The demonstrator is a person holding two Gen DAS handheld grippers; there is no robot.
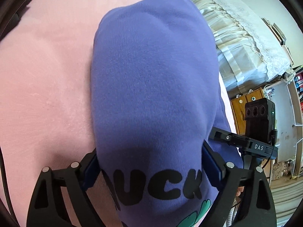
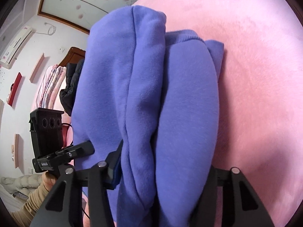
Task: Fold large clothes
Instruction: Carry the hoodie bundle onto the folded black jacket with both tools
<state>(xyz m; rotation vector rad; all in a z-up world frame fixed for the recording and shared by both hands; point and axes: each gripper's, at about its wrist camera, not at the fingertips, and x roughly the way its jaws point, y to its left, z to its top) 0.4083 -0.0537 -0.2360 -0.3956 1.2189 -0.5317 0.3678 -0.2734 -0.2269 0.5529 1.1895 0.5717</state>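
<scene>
A purple sweatshirt (image 1: 151, 71) with black lettering and a green print lies folded into a thick bundle on the pink bed cover (image 1: 43, 87). In the left wrist view my left gripper (image 1: 149, 158) straddles the near end of the bundle, its blue pads (image 1: 91, 170) pressed against the fabric on both sides. In the right wrist view the sweatshirt (image 2: 185, 98) shows as several stacked folds with a ribbed cuff at the far end. My right gripper (image 2: 164, 162) is closed on these folds; one pad (image 2: 115, 168) digs into the cloth and the other finger is partly hidden behind it.
The pink cover (image 2: 255, 75) spreads wide around the bundle. A lace-edged white bed drape (image 1: 244, 43) and a wooden cabinet (image 1: 244, 111) lie to the right. The right gripper's black housing (image 1: 259, 124) shows beside the bundle. A dark jacket (image 2: 71, 87), folded bedding and a person's sleeve (image 2: 36, 198) are at the left.
</scene>
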